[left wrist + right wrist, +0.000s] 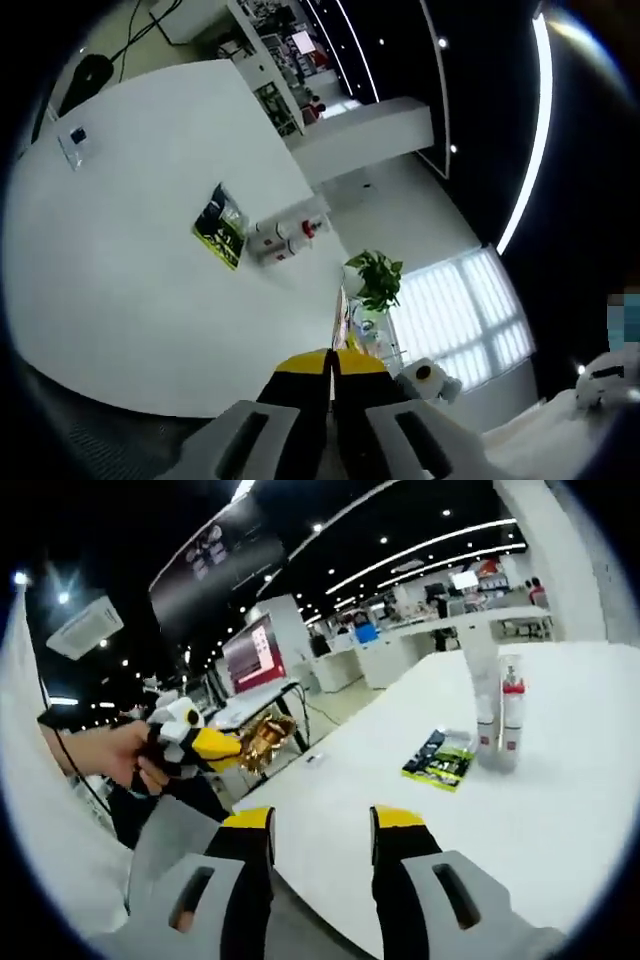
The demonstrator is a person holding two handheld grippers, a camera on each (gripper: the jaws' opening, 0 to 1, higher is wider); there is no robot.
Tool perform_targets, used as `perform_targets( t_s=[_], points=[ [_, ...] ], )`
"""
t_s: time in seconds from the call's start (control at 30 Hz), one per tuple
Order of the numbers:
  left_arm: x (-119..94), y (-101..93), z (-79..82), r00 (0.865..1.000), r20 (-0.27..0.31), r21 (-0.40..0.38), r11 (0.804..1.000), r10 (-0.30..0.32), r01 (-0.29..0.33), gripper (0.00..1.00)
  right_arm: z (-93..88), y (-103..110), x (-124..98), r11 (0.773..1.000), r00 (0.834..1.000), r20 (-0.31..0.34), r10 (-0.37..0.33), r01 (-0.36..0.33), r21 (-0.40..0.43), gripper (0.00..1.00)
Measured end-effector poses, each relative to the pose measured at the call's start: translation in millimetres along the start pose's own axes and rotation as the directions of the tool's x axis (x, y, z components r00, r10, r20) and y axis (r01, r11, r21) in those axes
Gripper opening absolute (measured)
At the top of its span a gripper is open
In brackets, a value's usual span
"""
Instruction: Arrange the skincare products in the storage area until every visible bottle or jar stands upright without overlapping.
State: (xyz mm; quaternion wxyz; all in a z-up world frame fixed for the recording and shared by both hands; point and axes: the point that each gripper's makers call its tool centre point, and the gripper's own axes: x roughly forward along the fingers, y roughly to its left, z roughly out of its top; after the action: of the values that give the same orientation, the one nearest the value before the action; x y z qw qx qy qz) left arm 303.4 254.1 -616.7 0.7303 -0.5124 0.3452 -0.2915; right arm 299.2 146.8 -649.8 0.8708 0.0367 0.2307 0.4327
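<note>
Two white skincare bottles (495,715) stand upright side by side on the white table (560,820), one of them with a red cap (511,687). A green and black packet (440,760) lies flat just left of them. My right gripper (325,825) is open and empty over the table's near edge, well short of the bottles. In the rolled left gripper view the same bottles (285,240) and packet (220,228) sit far off on the table (130,290). My left gripper (331,362) is shut, its yellow tips together. It also appears as the left gripper (225,748), held by a hand.
A crinkled golden thing (265,735) shows just past the left gripper's tips; I cannot tell whether it is held. A small dark-and-white item (72,142) lies at the table's far end. A potted plant (375,280), desks and screens (255,655) stand beyond the table.
</note>
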Motion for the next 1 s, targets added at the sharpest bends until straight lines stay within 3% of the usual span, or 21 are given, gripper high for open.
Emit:
perform_targets(
  t_s=[0.1,0.17,0.2,0.23,0.27,0.3,0.37,0.4,0.43,0.6,0.87,1.0],
  points=[
    [4.7,6.1,13.9,1.0,0.027,-0.034,0.999,0.004,-0.003,0.01,-27.0,-5.5,1.8,0.992,0.993,-0.098,-0.062,0.05,-0.115,0.32],
    [7.5,11.2,21.4,0.999,0.034,-0.041,0.999,0.016,-0.015,0.01,-33.6,-8.4,3.8,0.985,0.99,-0.113,-0.086,0.067,-0.161,0.31],
    [10.1,15.2,27.4,0.999,0.04,-0.05,0.998,0.025,-0.023,0.01,-37.9,-14.8,7.4,0.971,0.983,-0.126,-0.133,0.104,-0.214,0.3],
    [13.3,18.4,32.9,0.999,0.043,-0.058,0.998,0.027,-0.024,0.01,-37.0,-14.7,10.2,0.958,0.981,-0.136,-0.139,0.098,-0.268,0.29],
    [15.4,20.2,36.0,0.999,0.042,-0.065,0.998,0.026,-0.024,0.01,-34.0,-15.3,12.4,0.951,0.981,-0.129,-0.145,0.102,-0.293,0.27],
    [19.1,23.8,41.7,0.999,0.044,-0.071,0.997,0.03,-0.027,0.01,-35.7,-11.7,15.8,0.957,0.981,-0.136,-0.137,0.095,-0.275,0.25],
    [24.9,32.3,50.2,0.998,0.045,-0.071,0.996,0.053,-0.05,0.01,-45.9,-11.5,15.5,0.955,0.975,-0.173,-0.137,0.084,-0.284,0.24],
    [27.4,36.0,53.3,0.997,0.044,-0.072,0.996,0.063,-0.06,0.01,-52.2,-18.0,13.0,0.939,0.964,-0.202,-0.173,0.099,-0.328,0.25],
    [29.8,39.5,56.5,0.997,0.044,-0.074,0.995,0.069,-0.066,0.01,-51.9,-19.3,13.6,0.933,0.963,-0.2,-0.18,0.103,-0.345,0.24],
    [48.6,52.0,74.1,0.996,0.039,-0.099,0.992,0.077,-0.073,0.01,-50.7,-24.0,12.5,0.953,0.965,-0.197,-0.175,0.116,-0.28,0.23],
    [72.0,65.2,104.3,0.995,0.035,-0.119,0.989,0.089,-0.084,0.01,-53.9,-24.2,11.4,0.954,0.962,-0.21,-0.174,0.113,-0.276,0.21],
    [81.8,68.8,119.9,0.994,0.026,-0.101,0.99,0.106,-0.103,0.01,-59.2,-30.9,11.7,0.959,0.953,-0.232,-0.195,0.136,-0.249,0.26]
  ],
)
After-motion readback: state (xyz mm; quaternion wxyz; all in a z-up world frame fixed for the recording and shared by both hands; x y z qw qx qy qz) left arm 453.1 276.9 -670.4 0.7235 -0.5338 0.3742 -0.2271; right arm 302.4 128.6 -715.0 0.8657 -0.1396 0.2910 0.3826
